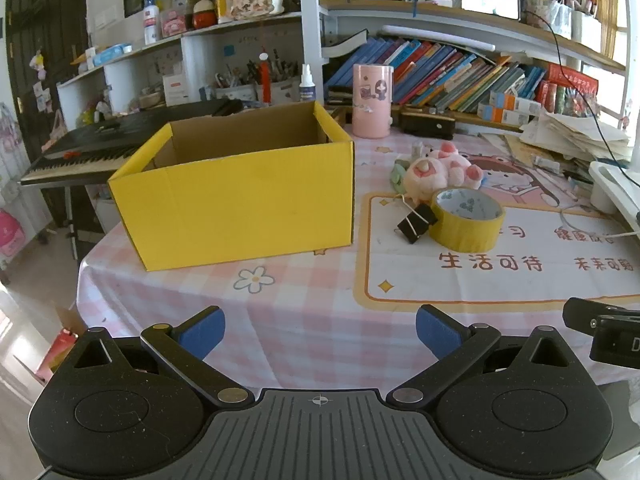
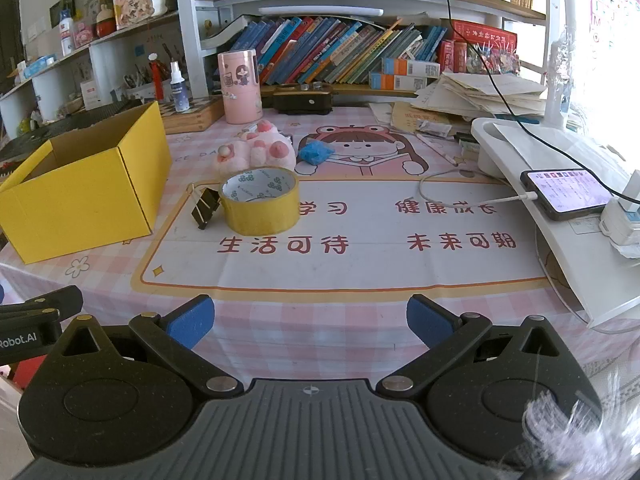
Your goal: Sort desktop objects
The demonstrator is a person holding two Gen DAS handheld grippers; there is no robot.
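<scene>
While both hand-held grippers hung released over the near edge of the counter (image 2: 360, 320), the tape roll (image 2: 259, 200) lay flat, hole up, ahead and slightly left of the right hand-held gripper (image 2: 310, 320). From the left hand-held gripper (image 1: 320, 332) it lay ahead and well right, so the right looked nearer; the yellow box (image 1: 240, 200) stood open left of the roll, with the binder clip (image 2: 205, 208) between.

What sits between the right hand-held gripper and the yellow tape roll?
Nothing visible. Only bare tablecloth lies between the open right hand-held gripper and the tape roll. A black binder clip sits against the roll's left side, toward the yellow box, off the direct line.
</scene>
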